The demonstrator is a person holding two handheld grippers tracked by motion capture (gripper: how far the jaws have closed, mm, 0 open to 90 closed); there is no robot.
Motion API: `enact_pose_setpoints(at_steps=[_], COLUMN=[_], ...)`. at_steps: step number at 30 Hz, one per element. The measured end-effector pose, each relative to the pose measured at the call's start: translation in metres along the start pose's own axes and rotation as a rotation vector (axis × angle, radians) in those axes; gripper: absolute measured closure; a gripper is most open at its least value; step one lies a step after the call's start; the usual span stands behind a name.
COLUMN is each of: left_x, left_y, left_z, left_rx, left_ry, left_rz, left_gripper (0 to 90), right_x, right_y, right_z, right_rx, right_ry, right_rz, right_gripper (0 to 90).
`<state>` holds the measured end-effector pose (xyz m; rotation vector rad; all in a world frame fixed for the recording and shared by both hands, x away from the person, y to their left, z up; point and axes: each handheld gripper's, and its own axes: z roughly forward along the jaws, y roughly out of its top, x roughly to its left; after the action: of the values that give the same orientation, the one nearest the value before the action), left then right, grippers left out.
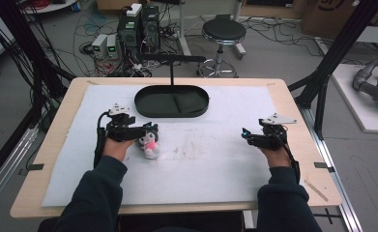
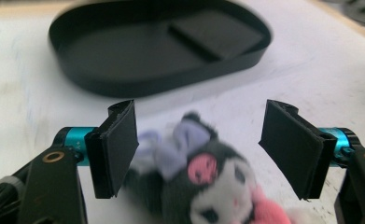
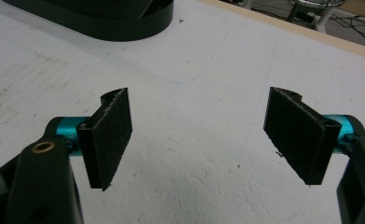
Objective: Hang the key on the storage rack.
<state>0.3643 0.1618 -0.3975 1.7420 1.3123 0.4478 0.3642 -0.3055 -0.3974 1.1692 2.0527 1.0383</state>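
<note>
We see the left gripper at the left part of the table, with its fingers spread wide and released; between them, low in the left gripper view, lies the plush toy, a small dark doll with a white face, a pink spot on the head and a pink body; the fingers stand on both sides of it and we cannot tell that they touch it. In the high view the toy rests on the white mat, just beside the left gripper and near the black oval tray, which stands farther toward the back of the table; the right gripper is well apart at the right side, above the bare mat; its fingers are also released and grasp nothing.
</note>
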Motion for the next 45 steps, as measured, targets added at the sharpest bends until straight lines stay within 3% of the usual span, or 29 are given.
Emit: enact_pose_setpoints(at_steps=[3, 6, 8, 10, 13, 17, 19, 21, 23, 26, 28, 29, 33, 38, 41, 43, 45], left_x=[-0.01, -0.017, -0.02, -0.02, -0.013, 0.005, 0.01, 0.011, 0.009, 0.002, -0.005, -0.008, -0.021, -0.02, -0.02, -0.016, -0.008], left_y=[-0.013, -0.021, -0.024, -0.024, -0.02, -0.014, -0.013, -0.011, -0.009, -0.01, -0.015, -0.019, -0.031, -0.04, -0.04, -0.038, -0.034], left_z=[0.007, 0.021, 0.027, 0.028, 0.026, 0.024, 0.021, 0.018, 0.011, -0.001, -0.004, -0.004, 0.007, 0.022, 0.021, 0.019, 0.014], left_rx=[0.026, 0.093, 0.104, 0.108, 0.138, 0.177, 0.19, 0.177, 0.115, 0.033, 0.041, 0.046, 0.067, 0.122, 0.118, 0.115, 0.089], left_ry=[0.04, 0.058, 0.096, 0.092, -0.002, -0.209, -0.258, -0.23, -0.183, -0.131, -0.043, -0.021, 0.095, 0.064, 0.046, 0.016, -0.044], left_rz=[-0.006, 0.013, 0.053, 0.112, 0.224, 0.329, 0.372, 0.323, 0.24, 0.196, 0.146, 0.129, 0.152, 0.146, 0.179, 0.211, 0.199], left_gripper=[27.7, 27.7, 25.4, 29.2, 34.6, 37.4, 36.8, 32.1, 26.0, 22.4, 22.4, 22.4, 22.4, 22.4, 28.9, 33.2, 34.9], right_x=[0.0, 0.001, 0.001, 0.001, -0.001, -0.002, -0.001, 0.0, 0.0, 0.001, 0.001, 0.001, 0.001, 0.001, 0.0, 0.0, 0.0], right_y=[0.0, 0.0, 0.0, 0.0, 0.0, -0.001, -0.001, 0.0, 0.0, 0.0, 0.0, 0.0, 0.0, 0.0, -0.001, -0.001, -0.001], right_z=[0.0, 0.0, 0.0, 0.0, -0.001, -0.001, -0.001, 0.0, 0.001, 0.001, 0.001, 0.001, 0.001, 0.0, 0.0, 0.0, 0.0], right_rx=[-0.003, 0.002, 0.002, 0.001, 0.0, 0.0, 0.0, 0.002, 0.003, 0.006, 0.009, 0.009, 0.005, 0.003, 0.005, 0.006, 0.004], right_ry=[-0.001, -0.001, 0.002, 0.001, 0.0, 0.001, 0.001, 0.001, 0.0, 0.001, 0.001, 0.001, 0.005, 0.009, 0.012, 0.01, 0.012], right_rz=[-0.002, -0.002, -0.005, -0.006, 0.001, 0.003, 0.002, -0.001, -0.005, 0.0, -0.007, -0.005, 0.003, 0.004, 0.008, 0.011, 0.017], right_gripper=[23.9, 23.9, 23.9, 23.9, 23.9, 23.9, 23.9, 24.0, 24.0, 24.0, 24.0, 24.0, 24.0, 24.1, 24.1, 24.1, 24.1])
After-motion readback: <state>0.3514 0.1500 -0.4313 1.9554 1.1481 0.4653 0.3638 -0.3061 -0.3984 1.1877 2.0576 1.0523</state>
